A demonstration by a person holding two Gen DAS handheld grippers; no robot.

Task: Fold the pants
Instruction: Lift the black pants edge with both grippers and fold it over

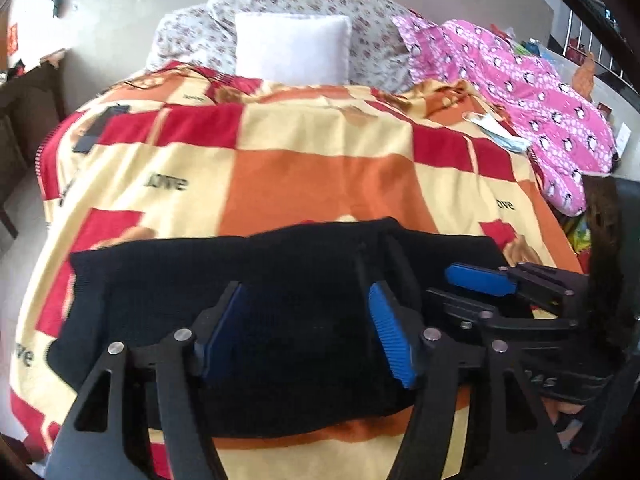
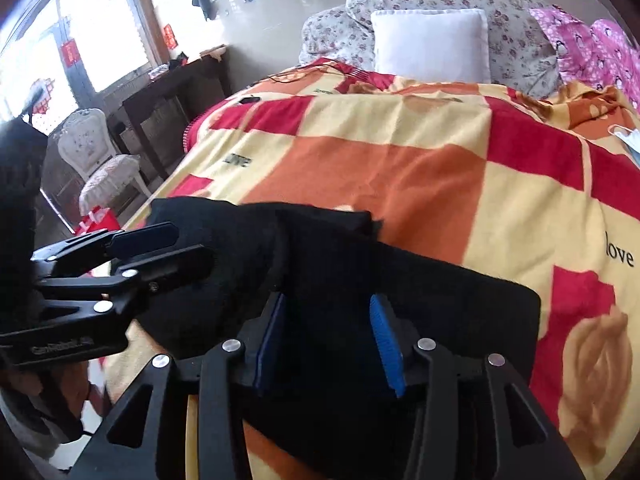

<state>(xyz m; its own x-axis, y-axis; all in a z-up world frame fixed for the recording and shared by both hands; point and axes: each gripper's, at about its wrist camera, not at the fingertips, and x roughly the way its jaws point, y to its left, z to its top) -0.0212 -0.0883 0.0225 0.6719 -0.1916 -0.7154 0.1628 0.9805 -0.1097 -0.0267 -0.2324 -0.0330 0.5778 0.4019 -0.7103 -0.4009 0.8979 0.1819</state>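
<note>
Black pants (image 1: pixel 280 288) lie folded in a wide band across the near part of the bed; they also show in the right wrist view (image 2: pixel 440 304). My left gripper (image 1: pixel 308 320) hovers just above their middle, jaws wide apart and empty. My right gripper (image 2: pixel 328 332) is open over the pants' right part, with nothing between its blue pads (image 2: pixel 386 344). The right gripper shows in the left wrist view (image 1: pixel 452 284) at the right. The left gripper shows in the right wrist view (image 2: pixel 188 248) at the left, over a bunched fold.
A red, orange and cream checked blanket (image 1: pixel 320 168) covers the bed. A white pillow (image 1: pixel 292 48) and floral bedding lie at the head. A pink penguin-print blanket (image 1: pixel 540 100) and a face mask (image 1: pixel 496 132) lie right. A white chair (image 2: pixel 100 160) and dark desk stand left.
</note>
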